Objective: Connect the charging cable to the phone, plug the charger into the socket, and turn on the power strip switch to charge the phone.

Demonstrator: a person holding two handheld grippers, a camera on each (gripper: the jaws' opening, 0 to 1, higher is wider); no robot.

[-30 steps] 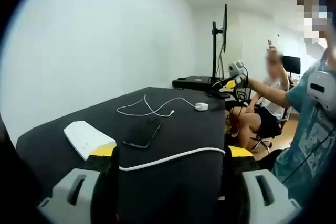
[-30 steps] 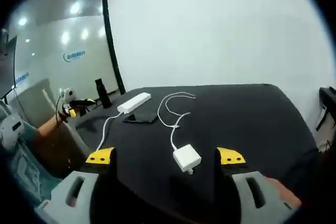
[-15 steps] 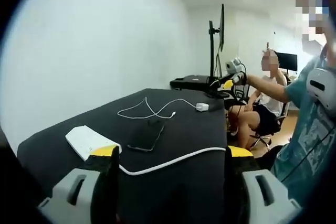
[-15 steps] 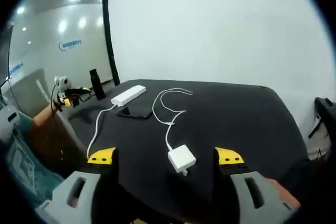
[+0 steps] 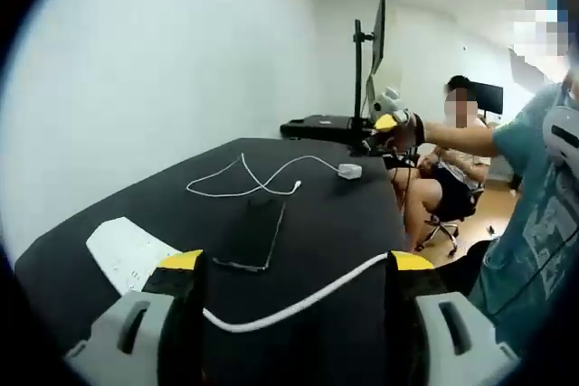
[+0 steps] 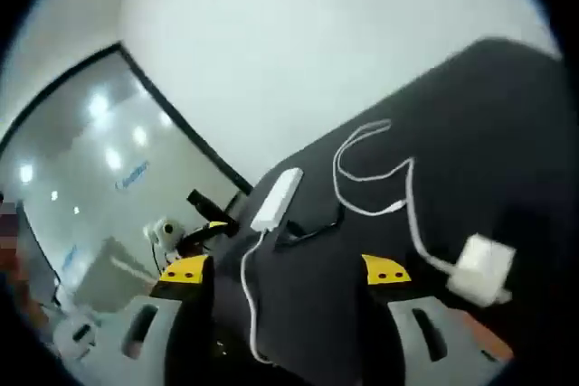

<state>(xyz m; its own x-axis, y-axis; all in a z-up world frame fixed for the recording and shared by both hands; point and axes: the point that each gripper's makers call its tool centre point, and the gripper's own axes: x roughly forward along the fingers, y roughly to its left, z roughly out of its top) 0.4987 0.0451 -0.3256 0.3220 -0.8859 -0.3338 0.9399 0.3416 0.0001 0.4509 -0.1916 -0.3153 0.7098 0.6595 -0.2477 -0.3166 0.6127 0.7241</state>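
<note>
Since nothing has been picked up yet, we find every task item lying loose on the black desk (image 5: 344,223), and we take the phone (image 5: 256,234) as our landmark. It lies flat and screen-up near the middle of the desk, dark against the dark cloth. Just to one side of it rests the white power strip (image 5: 125,250), whose thick white cord (image 5: 298,296) runs off past the phone toward the desk's edge. Beyond the phone, the thin white charging cable (image 5: 249,178) lies in loose loops, its free plug end pointing back toward the phone and stopping short of it, while its other end runs to the white charger (image 6: 479,268), farther from the phone. We judge this spread leaves each piece easy to approach separately. Our left gripper (image 5: 294,264) hangs above the near edge, jaws spread wide and holding nothing, with the phone and cord framed between them. Our right gripper (image 6: 285,270) is likewise wide open and empty, tilted, looking across the desk from the charger's side.
</note>
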